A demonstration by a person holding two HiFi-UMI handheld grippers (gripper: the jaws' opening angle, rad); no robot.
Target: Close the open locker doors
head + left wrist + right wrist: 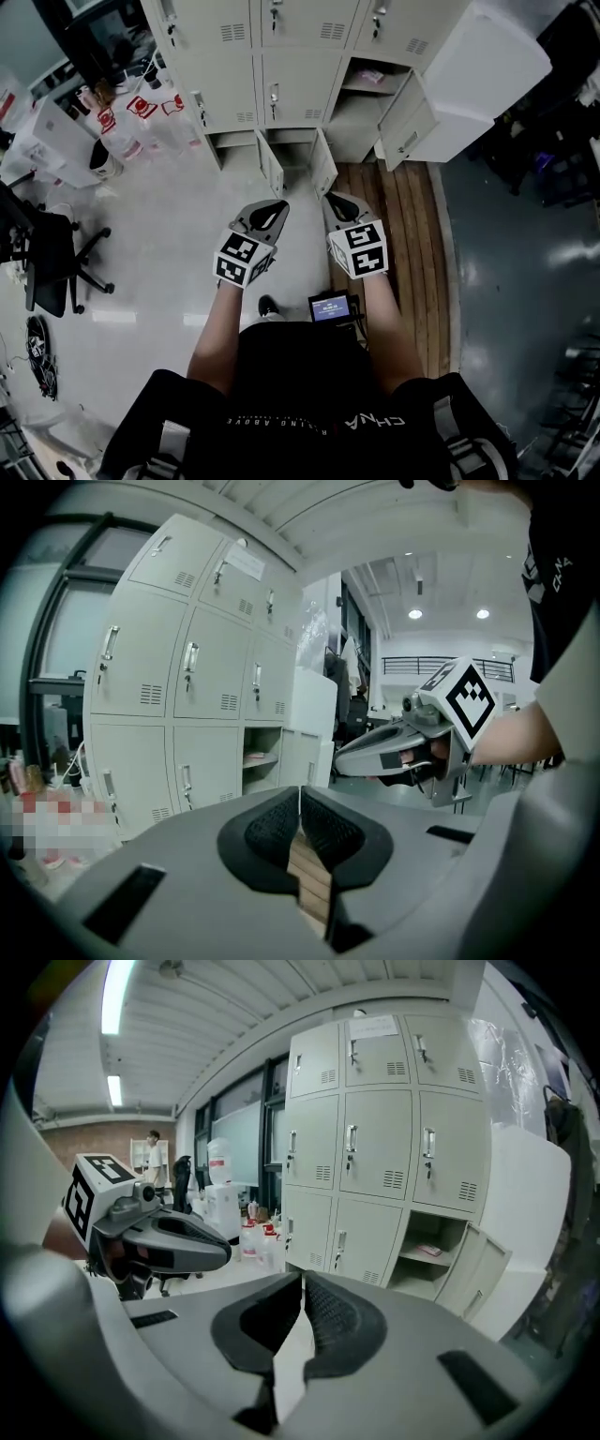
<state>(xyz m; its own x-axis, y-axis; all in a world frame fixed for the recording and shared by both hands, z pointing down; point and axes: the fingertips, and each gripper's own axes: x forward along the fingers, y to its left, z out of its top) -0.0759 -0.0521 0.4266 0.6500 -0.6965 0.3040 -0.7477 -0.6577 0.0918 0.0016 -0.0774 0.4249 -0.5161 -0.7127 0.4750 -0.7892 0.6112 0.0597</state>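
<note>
Lockers [281, 56]: pale steel bank, most doors flush with their frames. Open at this moment: one door [409, 117] in the right column, swung out to the right off a shelved bay that holds a small pink item [368, 77]. Also open are two low doors [271, 165] in the bottom row, standing out over the floor toward the person. With three doors out, the task is judged unfinished; how far along it is cannot be told. Left gripper [270, 214]: jaws pressed together with nothing between them, nose aimed at the low doors and well apart from them. Right gripper [339, 204]: jaws likewise together and empty, level with the left and just beside it, facing the same row. Both are held out before the body. Shut jaws probably serve as a blunt nose for pushing a door panel, which needs no grip. White cabinet [487, 70]: stands right of the lockers, near the right-column door's outer face, so that door likely has to be pushed from its free edge.
</note>
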